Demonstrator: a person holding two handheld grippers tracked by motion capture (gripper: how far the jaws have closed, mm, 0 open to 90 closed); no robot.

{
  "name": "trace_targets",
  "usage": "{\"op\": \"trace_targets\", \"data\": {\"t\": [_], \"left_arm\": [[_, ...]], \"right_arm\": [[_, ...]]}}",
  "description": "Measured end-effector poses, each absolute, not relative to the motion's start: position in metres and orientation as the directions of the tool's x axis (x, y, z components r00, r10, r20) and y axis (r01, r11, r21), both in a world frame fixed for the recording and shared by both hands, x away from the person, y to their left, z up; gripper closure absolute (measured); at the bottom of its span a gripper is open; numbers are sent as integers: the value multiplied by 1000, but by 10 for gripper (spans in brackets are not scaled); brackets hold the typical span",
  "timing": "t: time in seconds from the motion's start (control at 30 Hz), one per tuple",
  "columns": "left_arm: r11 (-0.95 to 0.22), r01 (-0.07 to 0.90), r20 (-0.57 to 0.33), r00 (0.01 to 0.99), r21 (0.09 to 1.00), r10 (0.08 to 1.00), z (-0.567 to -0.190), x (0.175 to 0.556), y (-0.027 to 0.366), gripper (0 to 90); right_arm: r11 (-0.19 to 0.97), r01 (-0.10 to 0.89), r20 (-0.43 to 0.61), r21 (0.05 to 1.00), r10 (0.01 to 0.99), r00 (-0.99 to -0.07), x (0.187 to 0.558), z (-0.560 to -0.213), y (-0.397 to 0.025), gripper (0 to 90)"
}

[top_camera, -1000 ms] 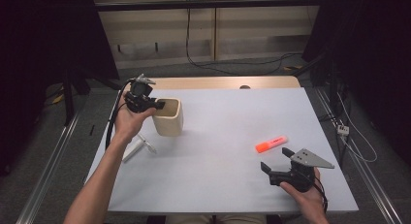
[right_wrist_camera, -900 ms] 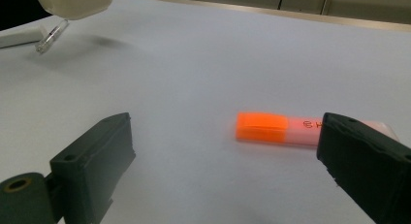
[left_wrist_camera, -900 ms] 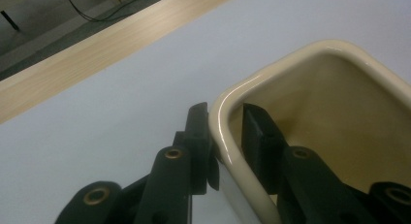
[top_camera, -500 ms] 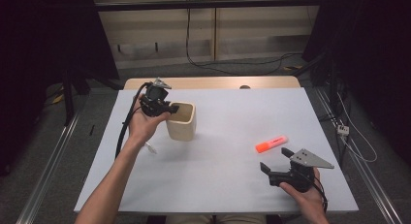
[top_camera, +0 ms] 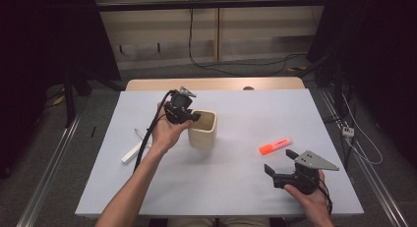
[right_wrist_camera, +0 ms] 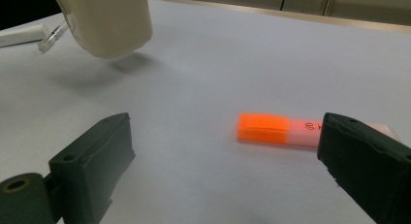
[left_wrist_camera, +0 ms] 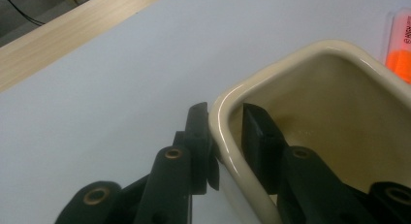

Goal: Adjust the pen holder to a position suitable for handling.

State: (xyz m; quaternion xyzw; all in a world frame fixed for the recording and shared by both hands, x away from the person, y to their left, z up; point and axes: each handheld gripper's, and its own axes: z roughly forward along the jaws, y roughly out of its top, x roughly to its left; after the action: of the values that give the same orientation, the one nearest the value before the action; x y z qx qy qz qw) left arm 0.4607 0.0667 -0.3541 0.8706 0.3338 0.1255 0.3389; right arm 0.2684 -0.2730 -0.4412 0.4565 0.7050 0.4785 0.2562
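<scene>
Cup (top_camera: pixel 203 129), lifted just off the table (top_camera: pixel 236 178) left of centre, is pinched by 1 wall in the left gripper (left_wrist_camera: pixel 225 136), and could tip and slip, while the right gripper (top_camera: pixel 282 167) gapes empty near the highlighter (top_camera: pixel 275 145).

my left claw (top_camera: pixel 189 115) is black, jaws matt black with brass-toned rivets. the cup (top_camera: pixel 203 129) it bites is cream – glossy, plain, no pattern, same cream inside. my right claw (top_camera: pixel 279 172) is black too, with a grey plate on top. highlighter (top_camera: pixel 275 146) is fluorescent orange at the cap, paler pinkish-orange on the body with small dark writing. table (top_camera: pixel 246 187) is plain pale grey-white – a light wood strip along the far edge. a white stick-like thing (top_camera: pixel 132 152) beside a clear one at the left. cable off the left claw is black.
</scene>
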Motion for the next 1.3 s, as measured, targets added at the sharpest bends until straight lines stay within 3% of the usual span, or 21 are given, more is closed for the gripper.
{"op": "trace_targets", "data": {"t": [0.3, 0.57, 0.9, 1.3], "left_arm": [[-544, 508, -34, 751, 668, 659, -366, 458, 43, 738], [-504, 551, -33, 696, 665, 717, -378, 454, 22, 741], [-488, 568, -27, 669, 663, 743, -374, 445, 25, 749], [-503, 548, -59, 713, 668, 699, -374, 450, 23, 764]], "right_arm": [[128, 399, 76, 908, 886, -457, 268, -441, -272, 55], [131, 397, 74, 909, 884, -461, 268, -441, -272, 54], [130, 397, 72, 909, 886, -457, 268, -441, -273, 53], [133, 400, 70, 907, 888, -454, 269, -442, -271, 53]]}}
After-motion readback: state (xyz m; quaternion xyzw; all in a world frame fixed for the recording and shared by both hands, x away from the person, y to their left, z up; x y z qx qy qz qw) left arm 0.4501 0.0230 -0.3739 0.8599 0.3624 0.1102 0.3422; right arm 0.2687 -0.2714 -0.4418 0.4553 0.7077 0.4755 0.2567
